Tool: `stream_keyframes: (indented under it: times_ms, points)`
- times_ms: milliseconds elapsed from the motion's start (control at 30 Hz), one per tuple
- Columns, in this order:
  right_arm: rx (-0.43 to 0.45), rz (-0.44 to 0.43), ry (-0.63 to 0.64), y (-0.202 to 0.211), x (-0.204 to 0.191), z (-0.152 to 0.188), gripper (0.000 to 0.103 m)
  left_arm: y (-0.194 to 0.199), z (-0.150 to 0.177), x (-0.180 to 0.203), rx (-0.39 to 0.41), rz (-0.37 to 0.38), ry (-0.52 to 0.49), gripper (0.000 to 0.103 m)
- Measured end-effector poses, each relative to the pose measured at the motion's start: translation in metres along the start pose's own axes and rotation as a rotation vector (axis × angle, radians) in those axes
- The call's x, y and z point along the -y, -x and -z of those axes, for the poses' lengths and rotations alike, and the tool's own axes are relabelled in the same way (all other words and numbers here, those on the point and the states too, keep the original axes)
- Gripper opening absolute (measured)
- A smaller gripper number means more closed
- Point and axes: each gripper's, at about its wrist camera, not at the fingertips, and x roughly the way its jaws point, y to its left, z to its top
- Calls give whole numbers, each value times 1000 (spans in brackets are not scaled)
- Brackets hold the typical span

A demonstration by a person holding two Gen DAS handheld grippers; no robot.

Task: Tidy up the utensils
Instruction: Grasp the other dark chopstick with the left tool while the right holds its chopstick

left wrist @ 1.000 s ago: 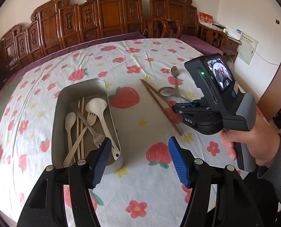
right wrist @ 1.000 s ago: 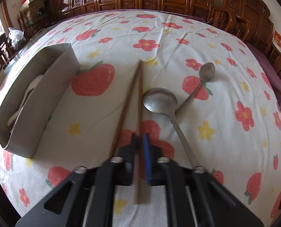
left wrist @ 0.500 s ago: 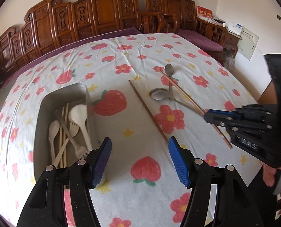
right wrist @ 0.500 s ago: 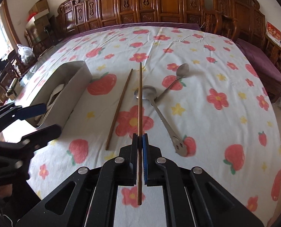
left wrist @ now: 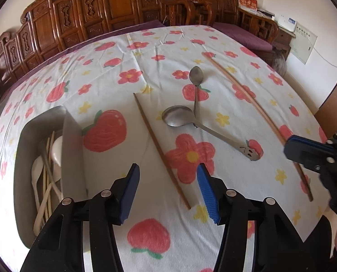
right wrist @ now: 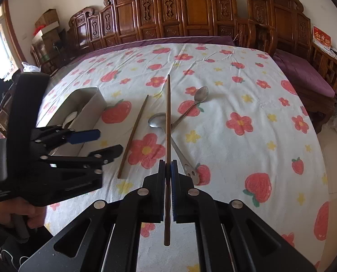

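Lifted off the flowered tablecloth since a second ago, one chopstick now rides clamped in the right gripper, while the left gripper, jaws closing with nothing yet pressed between them, has swung from the tray to the second chopstick. Several pale utensils already lie in the metal tray; that chopstick, a large spoon and a small spoon remain on the cloth, so the job looks roughly half done.

On the table, the tray sits at nine o'clock, holding spoons and what seem to be chopsticks. A loose chopstick lies at the centre. The ladle lies toward three o'clock of it, its handle crossing over a small spoon at one o'clock. Another chopstick hangs above the cloth farther toward three o'clock.
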Motion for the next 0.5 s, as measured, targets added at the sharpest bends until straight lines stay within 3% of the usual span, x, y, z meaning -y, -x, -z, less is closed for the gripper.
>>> stream_keyframes:
  times_ms: [267,500]
  points:
    - [12,-5,-27,5,9,-3,6,-41,-14,4,-81,-59,-12,45]
    - [11,-14,-38,5,11,-3,6,-53,-22,-6,-114,-71,32,42]
